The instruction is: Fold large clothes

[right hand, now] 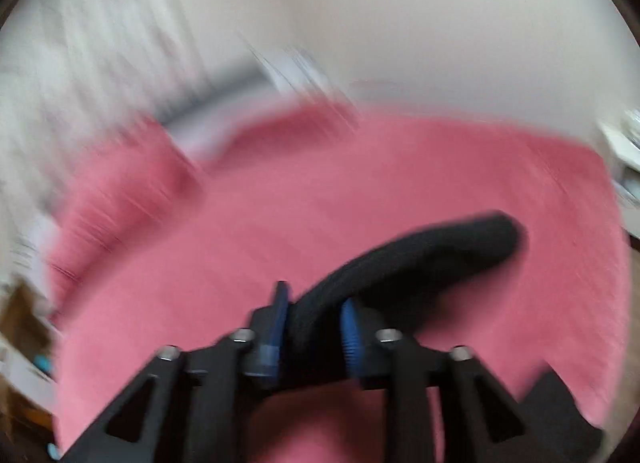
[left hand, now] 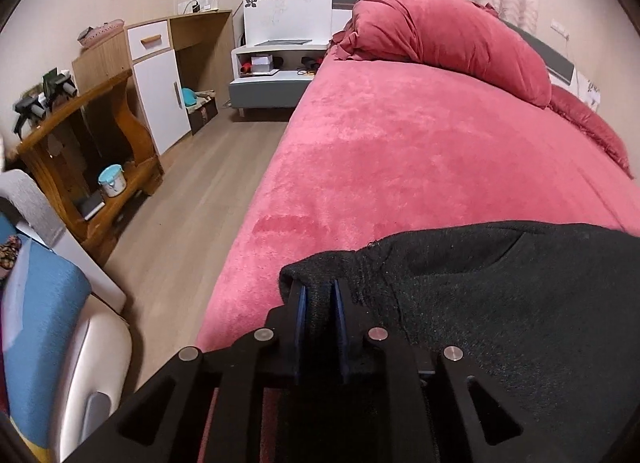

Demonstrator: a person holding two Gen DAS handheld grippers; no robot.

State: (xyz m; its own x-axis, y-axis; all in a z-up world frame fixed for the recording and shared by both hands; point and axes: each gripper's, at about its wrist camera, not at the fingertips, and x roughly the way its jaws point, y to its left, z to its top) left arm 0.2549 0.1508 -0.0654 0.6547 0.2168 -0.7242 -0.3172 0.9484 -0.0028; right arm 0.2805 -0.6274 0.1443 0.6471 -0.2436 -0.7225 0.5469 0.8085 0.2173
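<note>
A black knitted garment (left hand: pixel 500 303) lies on the near part of a bed covered in pink plush (left hand: pixel 400 151). In the left wrist view, my left gripper (left hand: pixel 320 295) is shut on the garment's left corner, with a fold of black cloth pinched between its blue pads. The right wrist view is heavily blurred. There my right gripper (right hand: pixel 314 303) holds a rolled, sleeve-like stretch of the black garment (right hand: pixel 440 247) between its blue pads, lifted above the pink bed (right hand: pixel 360 191). The far end of that stretch curves away to the right.
A bulky red duvet (left hand: pixel 448 35) is piled at the head of the bed. Left of the bed is wooden floor (left hand: pixel 208 183), a white nightstand (left hand: pixel 276 63), a white-doored cabinet (left hand: pixel 160 75) and a wooden shelf unit (left hand: pixel 92 151). A blue-covered seat (left hand: pixel 40 323) stands close at the lower left.
</note>
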